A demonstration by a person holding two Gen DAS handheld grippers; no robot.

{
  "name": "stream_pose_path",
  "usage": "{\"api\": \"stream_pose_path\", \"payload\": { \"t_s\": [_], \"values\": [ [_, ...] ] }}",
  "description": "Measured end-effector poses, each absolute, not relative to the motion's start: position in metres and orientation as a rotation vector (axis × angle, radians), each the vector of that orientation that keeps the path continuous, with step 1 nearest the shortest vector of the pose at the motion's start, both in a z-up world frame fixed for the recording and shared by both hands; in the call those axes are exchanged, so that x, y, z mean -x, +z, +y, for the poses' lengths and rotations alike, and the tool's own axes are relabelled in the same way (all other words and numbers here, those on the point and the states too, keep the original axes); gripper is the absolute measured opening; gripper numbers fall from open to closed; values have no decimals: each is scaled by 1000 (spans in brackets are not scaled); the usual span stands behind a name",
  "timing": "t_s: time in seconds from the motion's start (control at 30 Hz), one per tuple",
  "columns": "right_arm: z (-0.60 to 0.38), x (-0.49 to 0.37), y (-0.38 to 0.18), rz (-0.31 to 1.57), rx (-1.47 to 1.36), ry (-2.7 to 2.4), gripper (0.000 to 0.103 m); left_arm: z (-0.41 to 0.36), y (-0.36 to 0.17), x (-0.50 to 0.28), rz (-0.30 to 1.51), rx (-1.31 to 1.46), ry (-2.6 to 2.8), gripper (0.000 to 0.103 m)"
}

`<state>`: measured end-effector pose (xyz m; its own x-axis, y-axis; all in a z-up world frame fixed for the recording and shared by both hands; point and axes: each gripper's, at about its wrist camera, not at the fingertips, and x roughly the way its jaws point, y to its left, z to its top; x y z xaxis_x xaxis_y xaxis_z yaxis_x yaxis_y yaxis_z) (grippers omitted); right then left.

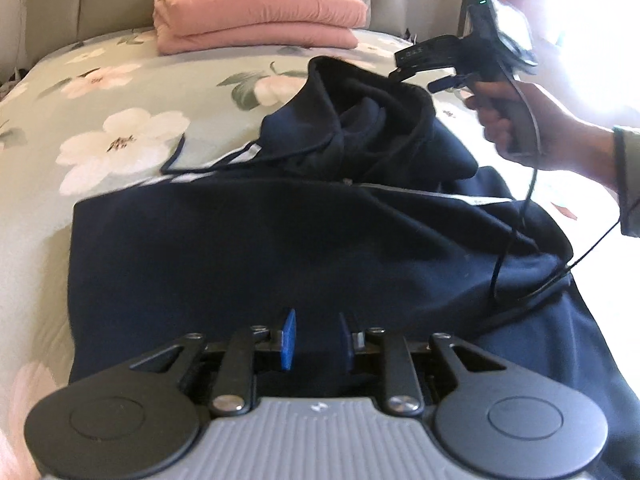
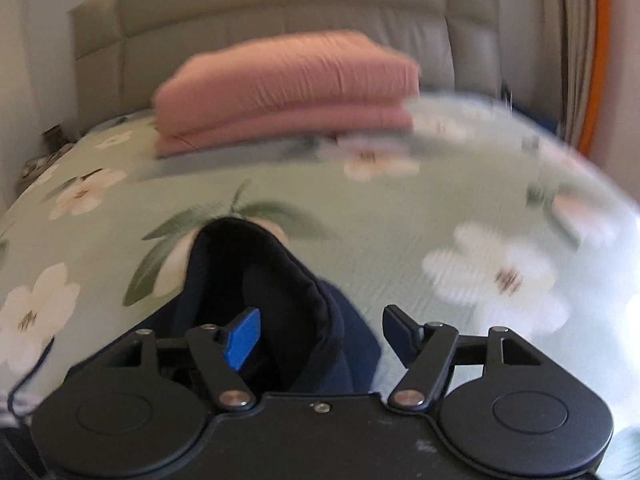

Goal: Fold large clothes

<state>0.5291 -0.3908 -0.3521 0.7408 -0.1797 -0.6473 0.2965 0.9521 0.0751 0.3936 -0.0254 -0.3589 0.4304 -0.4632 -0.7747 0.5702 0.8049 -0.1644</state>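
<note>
A dark navy hoodie (image 1: 280, 248) lies on the bed, its body folded into a broad flat panel. Its hood (image 1: 360, 120) stands up in a rumpled heap at the far end. My left gripper (image 1: 317, 340) hovers low over the near edge of the panel. Its blue pads (image 1: 288, 340) stand a little apart with only cloth beneath them. A hand holds my right gripper (image 1: 416, 72) just above the hood's right rim. In the right wrist view that gripper (image 2: 320, 334) is wide open above the hood (image 2: 256, 272), gripping nothing.
A folded pink blanket (image 1: 260, 16) (image 2: 288, 96) rests at the head of the bed against the padded headboard (image 2: 280, 16). The floral bedspread (image 1: 120, 92) surrounds the hoodie. A black cable (image 1: 520, 220) hangs from the right gripper across the cloth. Curtains (image 2: 576, 40) hang at right.
</note>
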Motion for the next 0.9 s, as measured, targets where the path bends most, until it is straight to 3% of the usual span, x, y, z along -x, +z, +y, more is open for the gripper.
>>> {"api": "stream_pose_path", "payload": {
  "t_s": [0.1,0.13,0.2,0.23,0.4,0.63,0.9],
  "values": [
    [-392,-548,-366,737,-172,-288,79,-18,-363,-392,940,-119,-642,26],
    [-392,-552,-369,744,-169,-284,54,-16,-364,-392,947,-113,-640,26],
    [-385,-551,-366,725,-142,-267,16,-14,-365,-392,952,-111,-630,26],
    [-377,-547,-362,705,-103,-272,13,-13,-365,-393,951,-110,-625,26],
    [-331,-510,-319,526,105,-242,11,-12,-350,-391,921,-97,-609,26],
    [-269,-373,-245,289,208,-83,11,4,-310,-383,858,-32,-574,26],
    [-215,-240,-223,224,278,46,11,8,-277,-363,816,74,-607,26]
  ]
}}
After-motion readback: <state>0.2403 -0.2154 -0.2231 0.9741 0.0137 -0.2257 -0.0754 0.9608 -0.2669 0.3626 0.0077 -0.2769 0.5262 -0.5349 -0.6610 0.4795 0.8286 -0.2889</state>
